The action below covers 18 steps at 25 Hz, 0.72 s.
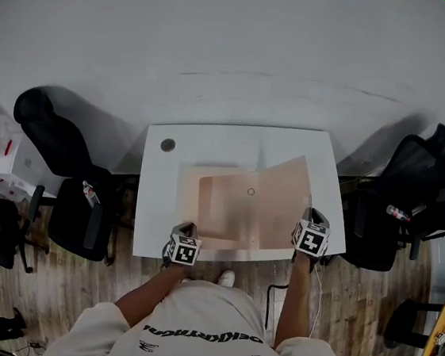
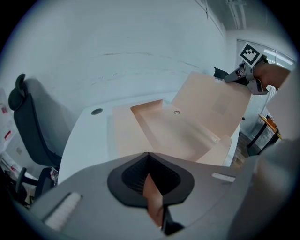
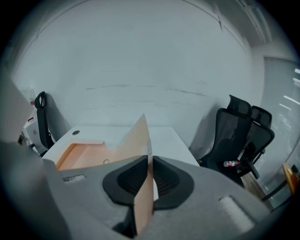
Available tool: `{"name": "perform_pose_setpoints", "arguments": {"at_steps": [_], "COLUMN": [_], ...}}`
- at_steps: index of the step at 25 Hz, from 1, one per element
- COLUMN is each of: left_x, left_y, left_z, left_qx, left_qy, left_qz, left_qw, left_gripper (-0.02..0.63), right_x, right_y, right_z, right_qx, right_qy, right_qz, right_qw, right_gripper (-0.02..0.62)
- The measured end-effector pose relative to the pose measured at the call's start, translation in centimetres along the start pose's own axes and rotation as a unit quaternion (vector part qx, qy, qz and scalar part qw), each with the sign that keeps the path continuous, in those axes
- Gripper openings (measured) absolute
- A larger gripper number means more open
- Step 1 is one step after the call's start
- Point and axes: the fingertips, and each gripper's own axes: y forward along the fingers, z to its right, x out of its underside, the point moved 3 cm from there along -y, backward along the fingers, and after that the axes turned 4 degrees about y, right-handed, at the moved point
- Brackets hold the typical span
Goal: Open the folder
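A tan paper folder [image 1: 222, 213] lies spread on the white table [image 1: 211, 141], its inner pocket [image 2: 168, 133] facing up. Its cover [image 1: 284, 198] stands raised and tilted toward the right. My right gripper [image 1: 309, 220] is shut on the cover's near right edge; in the right gripper view the sheet [image 3: 137, 140] runs edge-on between the pads [image 3: 149, 174]. My left gripper [image 1: 187, 230] is shut on the folder's near left corner, a tan strip pinched in its jaws [image 2: 151, 177]. The left gripper view also shows the right gripper [image 2: 243, 76] at the cover's [image 2: 213, 105] top edge.
A round cable hole [image 1: 168, 145] sits at the table's far left corner. Black office chairs stand left [image 1: 68, 164] and right [image 1: 416, 195] of the table; the right one holds a bottle [image 1: 396, 212]. A white wall lies behind. The person's torso is at the near edge.
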Motion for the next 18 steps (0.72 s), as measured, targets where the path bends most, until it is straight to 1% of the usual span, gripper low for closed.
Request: {"name": "perform_pose_setpoints", "arguments": {"at_steps": [13,15,18], "left_x": [-0.3,-0.4,-0.4], "left_y": [0.0,0.0,0.0], "left_z": [-0.1,-0.1,-0.1], "left_qx": [-0.003,-0.001,0.001], "left_qy": [-0.002,-0.003,-0.004], "left_qz": [0.0,0.0,0.0], "left_qw": [1.0,1.0,1.0], "left_gripper": [-0.011,-0.011,-0.009], "right_x": [0.7,0.8,1.1], "right_y": [1.0,1.1,1.2], "right_z": [1.0,1.1,1.1], "right_qx": [0.015,0.02,0.02], "right_qy": [-0.064,-0.07,-0.073], "right_qz": [-0.04,-0.045,-0.046], "right_qw": [0.997,0.996,0.996], "right_gripper": [0.038,0.054,0.095]}}
